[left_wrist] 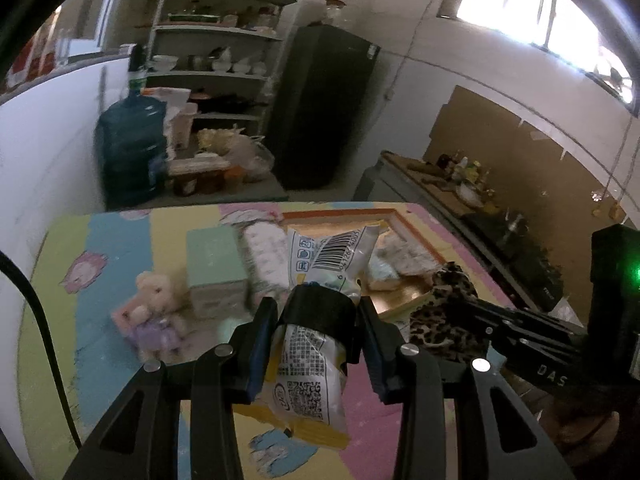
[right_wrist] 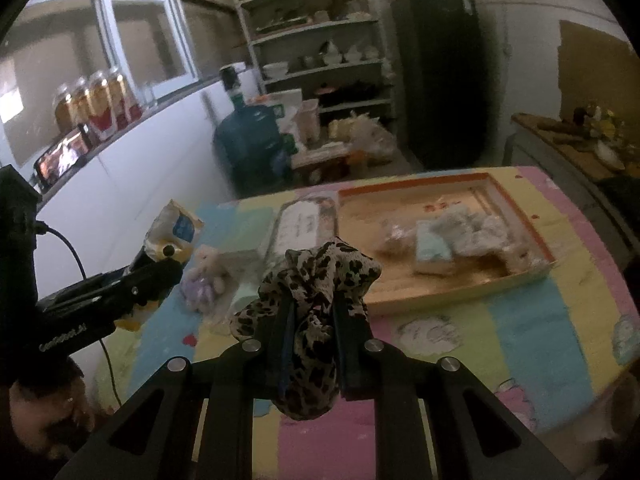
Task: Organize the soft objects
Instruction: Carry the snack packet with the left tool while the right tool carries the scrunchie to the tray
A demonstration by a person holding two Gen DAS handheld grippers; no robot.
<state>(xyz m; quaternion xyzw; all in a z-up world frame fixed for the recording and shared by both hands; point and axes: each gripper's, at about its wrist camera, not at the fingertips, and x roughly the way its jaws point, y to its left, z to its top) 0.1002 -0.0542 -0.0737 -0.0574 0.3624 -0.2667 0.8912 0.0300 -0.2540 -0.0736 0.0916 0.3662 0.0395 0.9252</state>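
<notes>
I'm pinching a snack packet (left_wrist: 316,332) in my left gripper (left_wrist: 316,320), lifted above the table (left_wrist: 100,240); my right gripper (right_wrist: 312,320) is squeezing a leopard-print cloth (right_wrist: 320,280). Farther off, a teddy bear (left_wrist: 156,312) is lying left of the tray (right_wrist: 516,280).

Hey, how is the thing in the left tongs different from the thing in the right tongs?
The left tongs hold a snack packet: smooth, printed plastic, white and yellow, with a barcode and QR code. The right tongs hold a leopard-print cloth: bunched fabric, tan with dark spots, no text. The snack packet sticks out stiffly past the fingers, while the leopard-print cloth droops in folds. Both are soft, squeezed between shut fingers and held above the colourful table mat.
</notes>
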